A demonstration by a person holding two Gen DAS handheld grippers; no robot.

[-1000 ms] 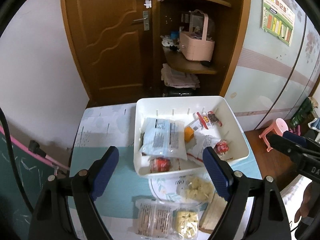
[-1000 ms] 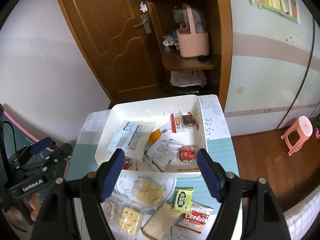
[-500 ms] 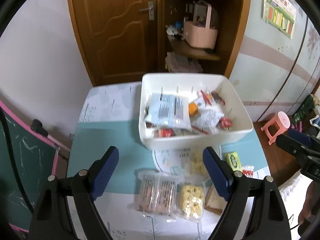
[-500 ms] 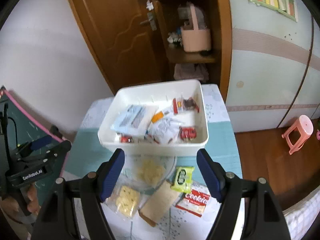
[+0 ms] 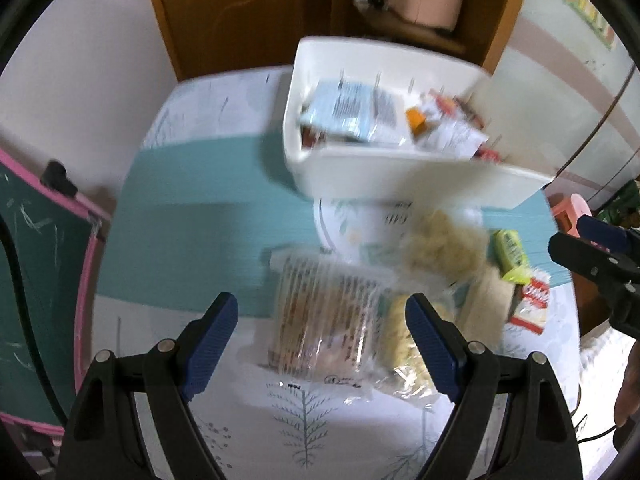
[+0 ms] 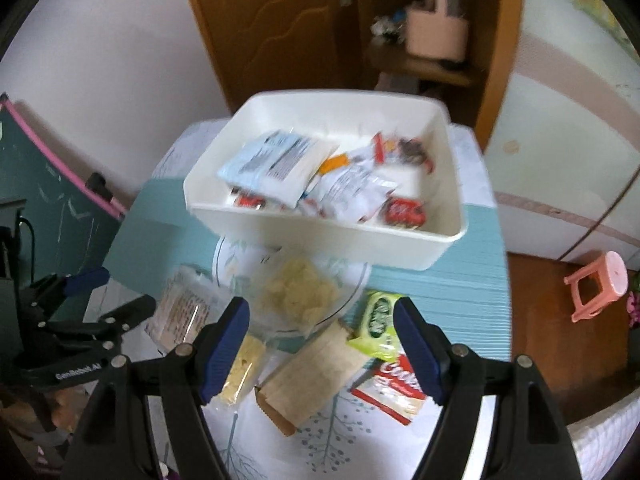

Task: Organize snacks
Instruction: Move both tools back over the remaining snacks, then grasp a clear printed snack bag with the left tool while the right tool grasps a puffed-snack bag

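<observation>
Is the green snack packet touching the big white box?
Apart. In the right wrist view, a strip of teal tablecloth shows plainly between the green packet and the near wall of the white box.

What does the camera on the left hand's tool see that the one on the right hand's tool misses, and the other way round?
Only the left wrist view shows the left gripper from behind, fingers spread over a clear pack of brown biscuits, and the right gripper at its edge.

Only the right wrist view shows the right gripper from behind, open above a tan packet, and the whole pink stool.

Both show the white bin holding snacks, the green packet, the red-and-white cookie pack, the wooden door and the pink basket.
</observation>
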